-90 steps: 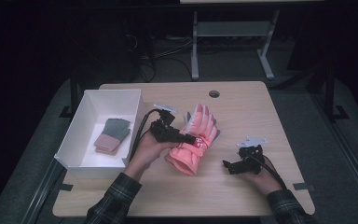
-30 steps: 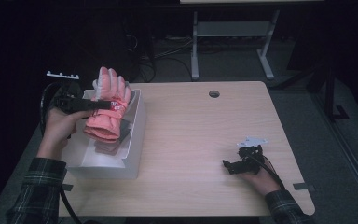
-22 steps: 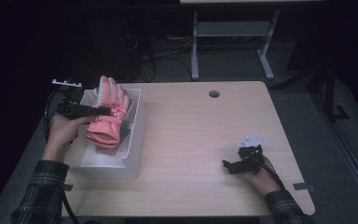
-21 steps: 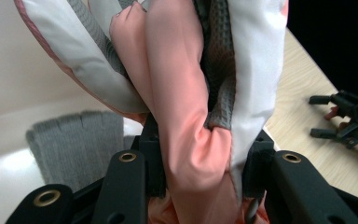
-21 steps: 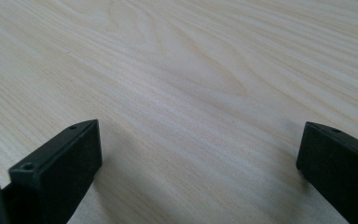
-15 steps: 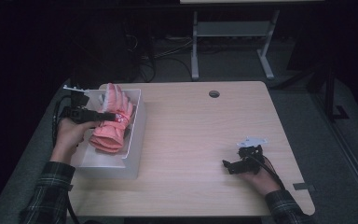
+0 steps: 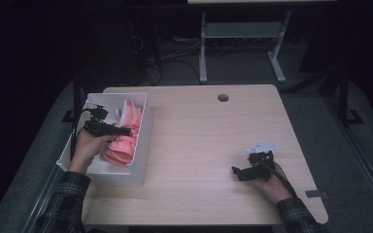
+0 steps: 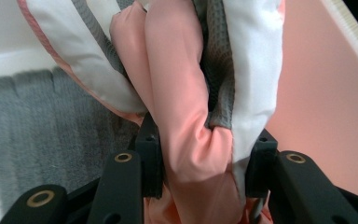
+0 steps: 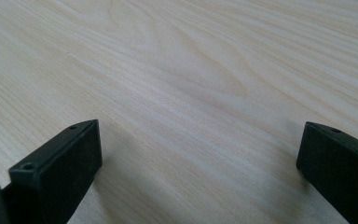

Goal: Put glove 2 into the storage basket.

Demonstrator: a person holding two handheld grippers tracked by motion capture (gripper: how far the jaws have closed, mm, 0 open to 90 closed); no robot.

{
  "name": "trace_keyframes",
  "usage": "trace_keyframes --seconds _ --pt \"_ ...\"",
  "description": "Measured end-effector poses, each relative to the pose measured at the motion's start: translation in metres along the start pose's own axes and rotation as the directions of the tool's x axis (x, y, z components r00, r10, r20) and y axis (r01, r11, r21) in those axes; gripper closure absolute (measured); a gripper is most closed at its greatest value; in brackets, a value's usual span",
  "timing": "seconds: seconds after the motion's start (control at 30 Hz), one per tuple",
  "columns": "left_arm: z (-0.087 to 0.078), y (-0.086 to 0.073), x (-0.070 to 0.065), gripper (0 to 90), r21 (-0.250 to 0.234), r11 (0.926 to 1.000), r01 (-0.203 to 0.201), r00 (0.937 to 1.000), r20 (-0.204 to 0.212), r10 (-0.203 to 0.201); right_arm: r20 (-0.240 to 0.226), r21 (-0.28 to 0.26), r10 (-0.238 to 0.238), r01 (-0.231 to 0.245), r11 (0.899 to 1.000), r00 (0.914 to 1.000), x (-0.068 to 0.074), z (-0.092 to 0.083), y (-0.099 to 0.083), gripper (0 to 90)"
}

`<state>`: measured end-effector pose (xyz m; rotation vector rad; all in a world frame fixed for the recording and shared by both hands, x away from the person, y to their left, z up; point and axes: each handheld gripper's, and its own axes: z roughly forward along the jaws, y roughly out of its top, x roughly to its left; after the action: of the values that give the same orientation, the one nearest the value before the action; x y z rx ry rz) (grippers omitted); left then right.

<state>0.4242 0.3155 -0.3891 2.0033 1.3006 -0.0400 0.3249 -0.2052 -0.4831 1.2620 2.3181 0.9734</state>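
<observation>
Dark floor surrounds our wooden worktop (image 7: pixel 209 145). From above, our left claw (image 7: pixel 126 131) lowers the pink ski glove (image 7: pixel 124 138) into the white bin (image 7: pixel 143 141). Left gripper view: clamped on glove, above a grey knit glove (image 8: pixel 42 135). Right claw (image 9: pixel 198 154) gapes, idle.

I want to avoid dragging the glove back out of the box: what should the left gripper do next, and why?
Probably open wider, then lift clear. The left gripper still pinches the pink glove, which already lies inside the white box over a grey glove.
</observation>
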Motion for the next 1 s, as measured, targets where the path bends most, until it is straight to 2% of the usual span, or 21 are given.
trace_keyframes --seconds 0.23,0.33,0.47,0.6,0.83,1.0 --pt "0.012 -0.005 0.004 53.2 0.021 0.9997 -0.013 0.9999 0.009 0.013 0.0 -0.001 -0.001 0.001 1.0 1.0 0.0 0.0 0.0 0.0" --pt "0.014 -0.009 0.008 50.2 -0.005 0.9999 0.011 0.9996 0.025 -0.011 0.001 0.003 0.005 -0.005 1.0 1.0 0.0 0.0 0.0 0.0" --pt "0.014 -0.009 0.008 40.2 -0.014 0.9999 -0.01 0.9999 0.01 0.01 0.001 0.003 0.005 -0.005 1.0 1.0 0.0 0.0 0.0 0.0" --pt "0.009 -0.005 0.007 27.5 0.001 0.9994 -0.034 0.9993 -0.013 0.034 0.001 0.003 0.006 -0.006 1.0 1.0 0.001 0.0 0.0 0.0" --pt "-0.009 0.001 0.003 20.5 -0.043 0.9973 -0.06 0.9968 -0.056 0.057 0.0 0.003 0.004 -0.004 1.0 1.0 0.001 0.0 0.0 0.0" --pt "-0.023 0.009 -0.006 17.2 -0.08 0.9931 -0.086 0.9941 -0.073 0.08 -0.001 0.004 0.005 -0.005 1.0 1.0 0.001 0.0 0.0 0.0"
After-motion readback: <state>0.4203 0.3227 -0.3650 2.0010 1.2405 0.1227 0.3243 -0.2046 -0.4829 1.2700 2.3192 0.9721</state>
